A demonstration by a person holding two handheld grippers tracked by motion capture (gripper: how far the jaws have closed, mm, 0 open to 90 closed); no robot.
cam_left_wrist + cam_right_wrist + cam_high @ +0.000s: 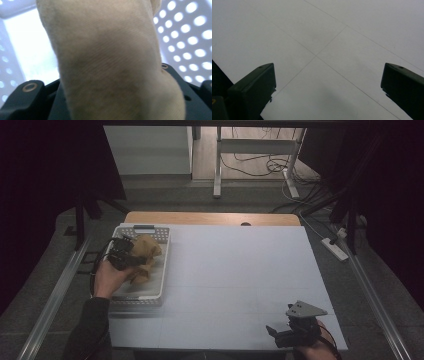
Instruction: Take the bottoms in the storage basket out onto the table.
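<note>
Table (235, 270), white and smooth, carries a perforated white basket (161, 236) at our left. Left gripper (131, 254) is clamped on a tan ribbed cloth (107, 62) over that basket. Right gripper (328, 86) stands wide apart, empty.

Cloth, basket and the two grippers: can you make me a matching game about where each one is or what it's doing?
Things:
1. cloth
2. basket
3. left gripper
4. right gripper

Descriptions:
A. white with holes, at the table's left edge
B. open, nothing between its jaws, near the table's front right corner
C. tan and bunched up, over the basket
D. shut on the cloth

Pairs: 1-C, 2-A, 3-D, 4-B
</note>
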